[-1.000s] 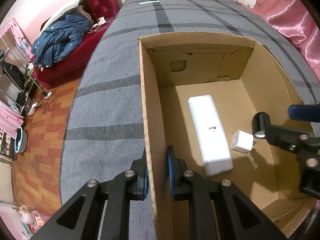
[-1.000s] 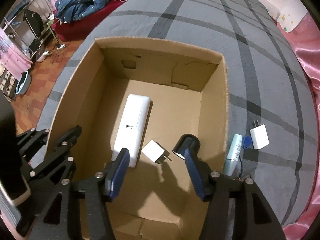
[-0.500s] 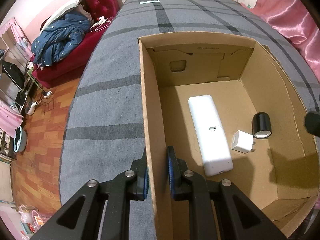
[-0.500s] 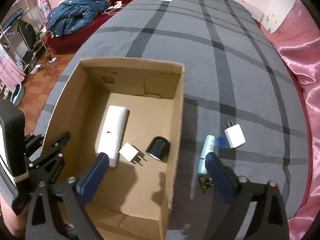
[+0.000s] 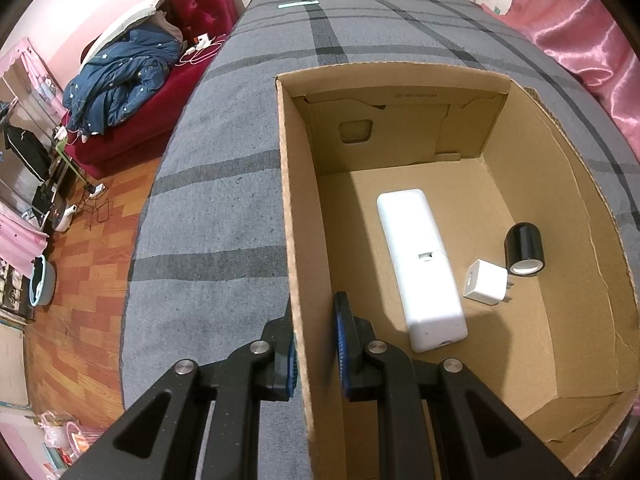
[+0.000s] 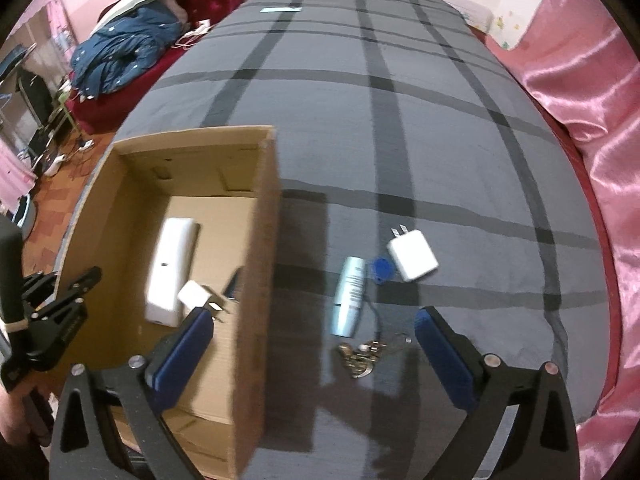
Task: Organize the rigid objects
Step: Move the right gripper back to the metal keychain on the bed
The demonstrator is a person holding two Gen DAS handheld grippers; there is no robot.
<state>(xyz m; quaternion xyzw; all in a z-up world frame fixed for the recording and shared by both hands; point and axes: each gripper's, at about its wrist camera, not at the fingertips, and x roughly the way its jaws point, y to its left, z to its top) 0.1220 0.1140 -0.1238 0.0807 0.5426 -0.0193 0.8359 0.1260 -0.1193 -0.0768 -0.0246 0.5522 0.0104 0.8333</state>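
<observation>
My left gripper (image 5: 316, 312) is shut on the near left wall of an open cardboard box (image 5: 296, 240) on the grey plaid bed. Inside the box lie a long white device (image 5: 420, 264), a small white charger (image 5: 486, 283) and a black cylinder (image 5: 524, 250) on its side. My right gripper (image 6: 314, 320) hangs wide open and holds nothing, above the bed just right of the box wall (image 6: 264, 240). Under it lie a pale blue tube (image 6: 350, 296), a blue key fob (image 6: 382, 268), a bunch of keys (image 6: 362, 354) and a second white charger (image 6: 412, 254).
A pink satin cover (image 6: 580, 100) borders the bed on the right. A red sofa with a blue jacket (image 5: 120, 76) stands to the left, beside wooden floor (image 5: 76, 320). A thin pale strip (image 6: 280, 9) lies at the bed's far end.
The right gripper opened and let go of the black cylinder, which now lies in the box. It then moved right, out of the box and over the bed. The left gripper stayed put.
</observation>
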